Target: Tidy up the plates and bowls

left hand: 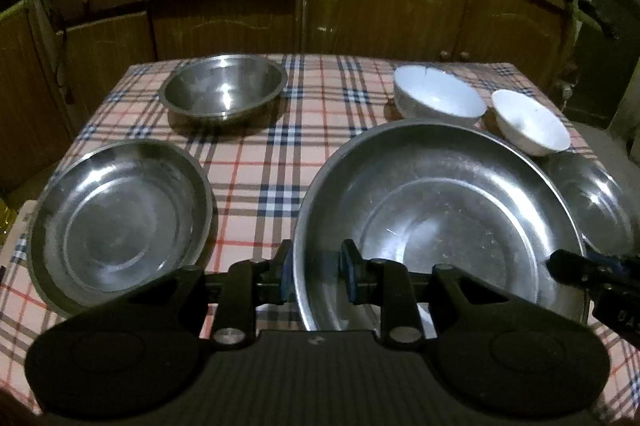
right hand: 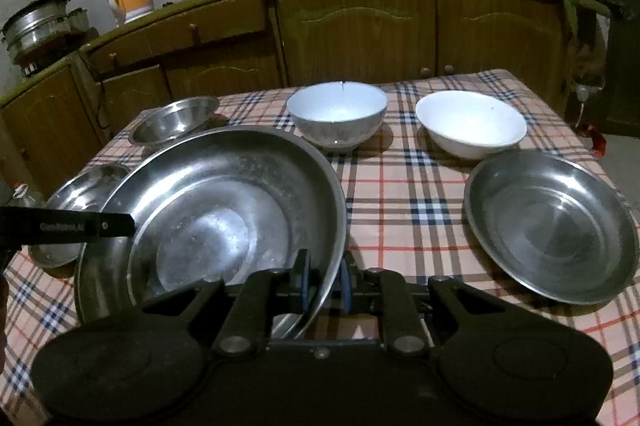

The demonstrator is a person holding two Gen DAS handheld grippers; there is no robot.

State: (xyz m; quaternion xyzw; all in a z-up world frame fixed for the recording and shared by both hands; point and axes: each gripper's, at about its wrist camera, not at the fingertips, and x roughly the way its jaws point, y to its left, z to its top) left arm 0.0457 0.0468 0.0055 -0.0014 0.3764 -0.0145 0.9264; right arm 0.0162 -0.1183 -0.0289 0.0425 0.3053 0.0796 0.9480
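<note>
Both grippers' jaws clamp the big steel basin (two white bowls, three smaller steel dishes around)

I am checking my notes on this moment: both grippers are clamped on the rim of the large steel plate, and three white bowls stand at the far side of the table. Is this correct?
Not quite: there are two white bowls, not three, as the right wrist view shows. The rest holds: the left gripper and right gripper are both clamped on the large steel plate's rim.
</note>
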